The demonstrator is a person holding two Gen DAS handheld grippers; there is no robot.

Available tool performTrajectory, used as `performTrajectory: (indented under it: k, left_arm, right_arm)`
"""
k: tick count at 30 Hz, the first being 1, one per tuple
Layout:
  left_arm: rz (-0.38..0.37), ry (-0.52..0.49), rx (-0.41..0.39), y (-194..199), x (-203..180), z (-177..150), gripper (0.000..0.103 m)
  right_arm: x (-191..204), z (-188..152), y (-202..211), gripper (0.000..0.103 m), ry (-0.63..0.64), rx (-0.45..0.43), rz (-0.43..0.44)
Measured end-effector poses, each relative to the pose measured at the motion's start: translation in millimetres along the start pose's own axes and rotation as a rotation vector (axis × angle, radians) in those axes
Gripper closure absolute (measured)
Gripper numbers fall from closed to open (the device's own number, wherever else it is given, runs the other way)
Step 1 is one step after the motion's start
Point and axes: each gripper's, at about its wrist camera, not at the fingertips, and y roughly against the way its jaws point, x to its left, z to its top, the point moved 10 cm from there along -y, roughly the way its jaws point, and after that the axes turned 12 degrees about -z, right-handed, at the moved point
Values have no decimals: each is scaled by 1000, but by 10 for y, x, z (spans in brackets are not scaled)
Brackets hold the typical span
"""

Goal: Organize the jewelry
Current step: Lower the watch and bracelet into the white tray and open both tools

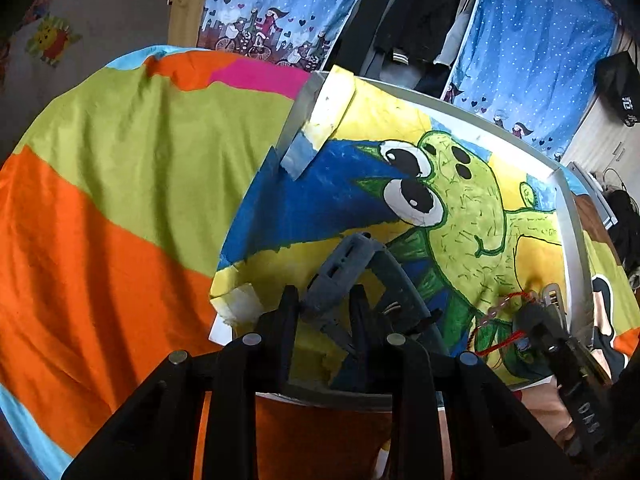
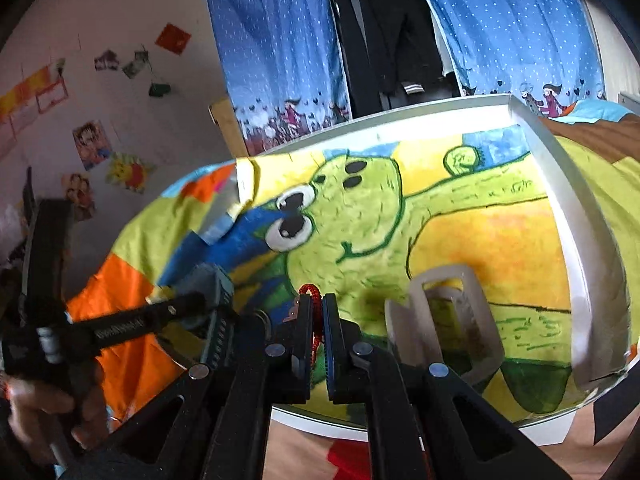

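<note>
A soft, creased bedspread of orange, lime and pink colour blocks (image 1: 120,184) is spread across the left of both views. On it a shallow white rectangular tray with raised rims (image 1: 576,240) is set, lined with a painted paper sheet showing a green big-eyed creature on yellow and blue (image 1: 460,216). Blue dotted curtains with a cartoon border (image 1: 280,8) are hung behind.

In the right wrist view a white, hollow, slotted plastic stand (image 2: 444,320) is seen standing upright on the painted sheet, just right of the right gripper (image 2: 318,320). A dark grey-blue plastic piece with slots and a curved band (image 1: 352,272) is seen between the fingers of the left gripper (image 1: 324,304), whose black jaws are drawn in against it, so it is held clamped low over the tray's near edge.

The right gripper is pointed forward over the sheet, its black, ribbed jaws pressed almost together on a braided red cord bracelet with small pale pink beads (image 2: 310,292). The red loop is seen poking out above the fingertips, while the rest is pinched between the pads. From the left wrist view the same bracelet (image 1: 504,308) is seen hanging at the right gripper's tip (image 1: 536,312), near the tray's right rim
</note>
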Motion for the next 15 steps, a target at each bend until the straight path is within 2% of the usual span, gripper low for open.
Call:
performTrajectory:
  k: [6,8,9,11,15]
  left_arm:
    - [10,33,13,25,28,-6,78]
    - [5,43,14,66,12,4,67]
    - [9,46,3,115,13,17,63]
    - [5,46,-30,236,-19,56,48]
    - [-7,38,-108,581,-133,138,38]
  right_arm:
    - [-3,-50,7,97,57,3,-57]
    - [-2,-36,51,96,69,-6,-65]
    - [-6,-24,87,90,76,-15,-71]
    - [-2,10,166,78,83,-35,-75]
    - [-19,135,459,63,97,-115,-100]
